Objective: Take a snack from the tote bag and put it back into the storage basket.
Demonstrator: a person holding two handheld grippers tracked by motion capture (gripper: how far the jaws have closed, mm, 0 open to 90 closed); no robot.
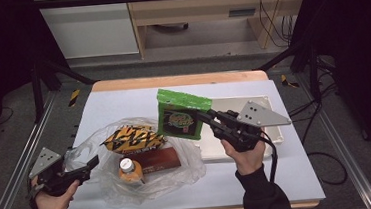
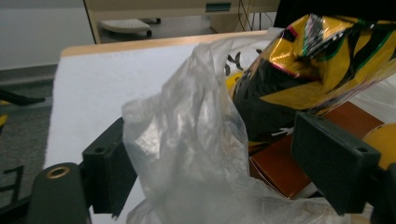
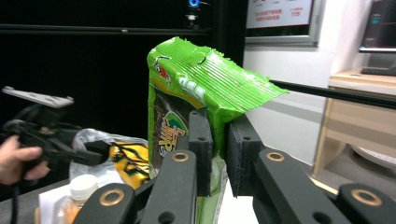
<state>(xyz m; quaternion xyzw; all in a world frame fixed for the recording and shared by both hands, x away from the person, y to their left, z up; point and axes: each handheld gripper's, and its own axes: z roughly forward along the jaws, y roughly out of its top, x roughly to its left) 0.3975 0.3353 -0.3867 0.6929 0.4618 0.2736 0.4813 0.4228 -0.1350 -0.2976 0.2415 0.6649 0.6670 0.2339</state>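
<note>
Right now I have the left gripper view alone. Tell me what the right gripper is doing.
Observer: The right gripper is shut on a green snack bag, holding it upright.
Operator: Say what lies past it.
Observer: A pale tray lies on the table, right of the plastic bag.
Operator: Name the orange thing at my view's edge.
Observer: An orange bottle with a white cap, standing inside the plastic bag.
</note>
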